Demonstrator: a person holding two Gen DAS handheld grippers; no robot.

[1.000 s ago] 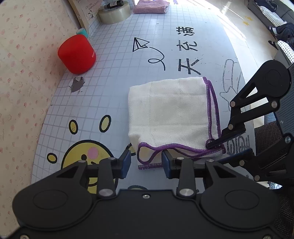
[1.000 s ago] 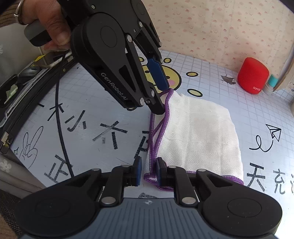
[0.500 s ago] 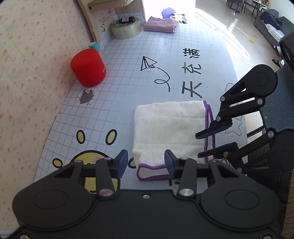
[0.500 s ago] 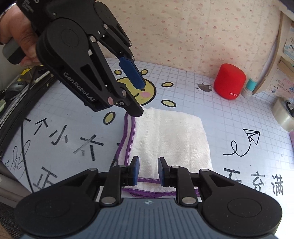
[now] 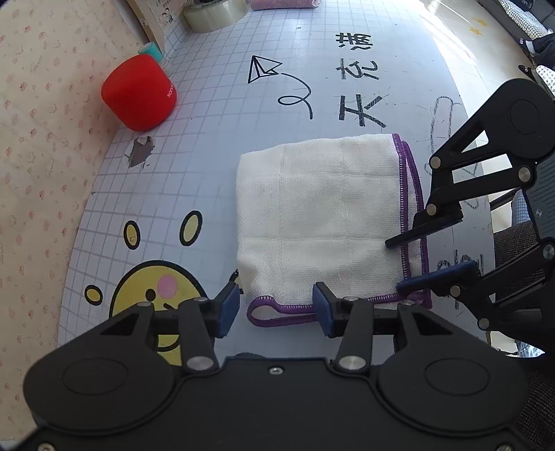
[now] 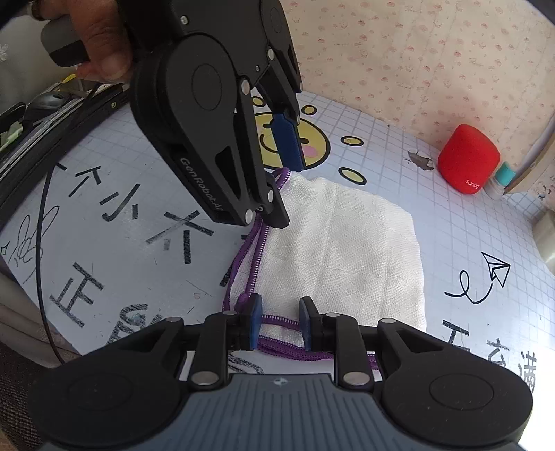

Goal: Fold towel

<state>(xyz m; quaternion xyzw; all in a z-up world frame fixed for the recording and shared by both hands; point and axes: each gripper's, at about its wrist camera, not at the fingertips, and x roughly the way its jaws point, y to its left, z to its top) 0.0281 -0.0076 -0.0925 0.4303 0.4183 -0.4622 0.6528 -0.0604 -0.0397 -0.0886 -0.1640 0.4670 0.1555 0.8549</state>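
The left gripper has its blue pads spread and its jaws are opening; the towel's purple-hemmed near edge and a loose hem loop lie between them, with neither pad pressing on the cloth. The right gripper is opening too, its pads a smaller gap apart over the hemmed corner, and no pinch shows there.

The single towel lies folded flat on the gridded mat, a white, roughly square block. In the left view its slightly longer side runs away from the camera, with the folded edge to the left and doubled purple hems along the right and near sides.

Two grippers, one towel, one red speaker, one tape roll, one pink cloth at the far end.

Only the right view shows the person's hand on the left gripper's handle and a black cable; only the left view shows the tape roll and pink cloth
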